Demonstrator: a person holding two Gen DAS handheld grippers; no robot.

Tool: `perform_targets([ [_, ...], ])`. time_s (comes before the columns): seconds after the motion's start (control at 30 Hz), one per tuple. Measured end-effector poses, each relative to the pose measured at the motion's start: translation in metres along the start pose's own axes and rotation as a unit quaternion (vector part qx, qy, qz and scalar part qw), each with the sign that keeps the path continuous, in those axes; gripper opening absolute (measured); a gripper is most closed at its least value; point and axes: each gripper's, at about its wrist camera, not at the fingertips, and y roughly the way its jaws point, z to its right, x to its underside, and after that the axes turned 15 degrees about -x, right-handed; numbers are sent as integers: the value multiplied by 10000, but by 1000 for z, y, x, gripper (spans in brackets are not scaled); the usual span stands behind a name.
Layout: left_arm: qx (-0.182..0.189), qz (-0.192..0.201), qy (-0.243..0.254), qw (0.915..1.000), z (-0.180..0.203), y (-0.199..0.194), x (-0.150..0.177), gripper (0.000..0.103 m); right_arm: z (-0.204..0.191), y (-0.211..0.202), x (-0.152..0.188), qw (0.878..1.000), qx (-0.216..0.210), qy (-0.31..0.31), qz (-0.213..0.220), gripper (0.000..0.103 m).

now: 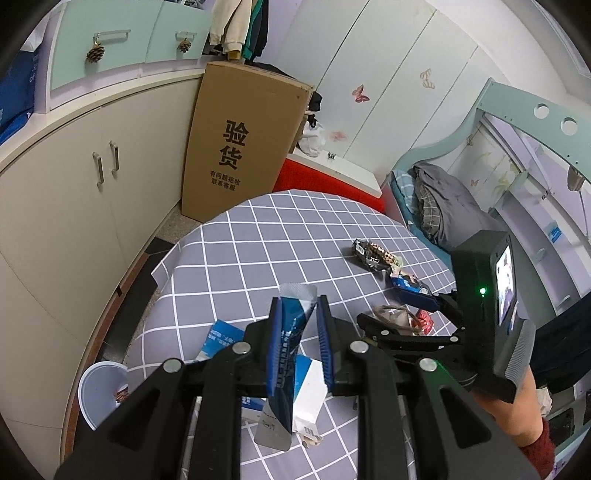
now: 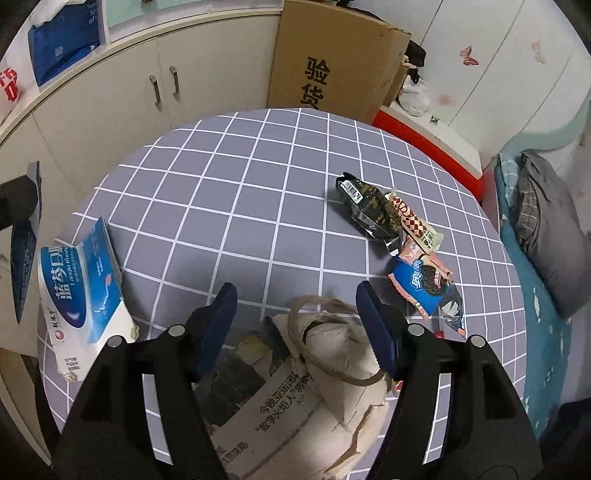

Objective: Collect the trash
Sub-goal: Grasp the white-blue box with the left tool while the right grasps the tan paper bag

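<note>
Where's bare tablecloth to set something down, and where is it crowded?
Bare: the far and middle of the grey checked tablecloth, between the blue-and-white carton on the left and the black foil wrapper on the right. Crowded: the right edge, where that wrapper and the blue cookie wrapper lie, and the near edge under the right gripper, filled by the crumpled newspaper bag.

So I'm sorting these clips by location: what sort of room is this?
Most likely a bedroom in a home. A bed with rumpled bedding stands beside the checked table, white wardrobe doors carry butterfly stickers, and clothes hang above the cabinets.
</note>
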Motion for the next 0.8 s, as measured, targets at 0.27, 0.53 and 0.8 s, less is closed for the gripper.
perform_targets([
  [0.27, 27, -1, -32, 10000, -3, -4, 1, 18, -3, 16, -3, 9992, 107, -78, -388, 17],
  [0.53, 47, 26, -61, 10000, -4, -8, 1, 18, 0, -5, -3, 9998, 172, -96, -86, 4],
  [0.8, 101, 131, -29, 9999, 7, -19, 2, 18, 9, -54, -2, 9964, 477, 16, 703, 4],
])
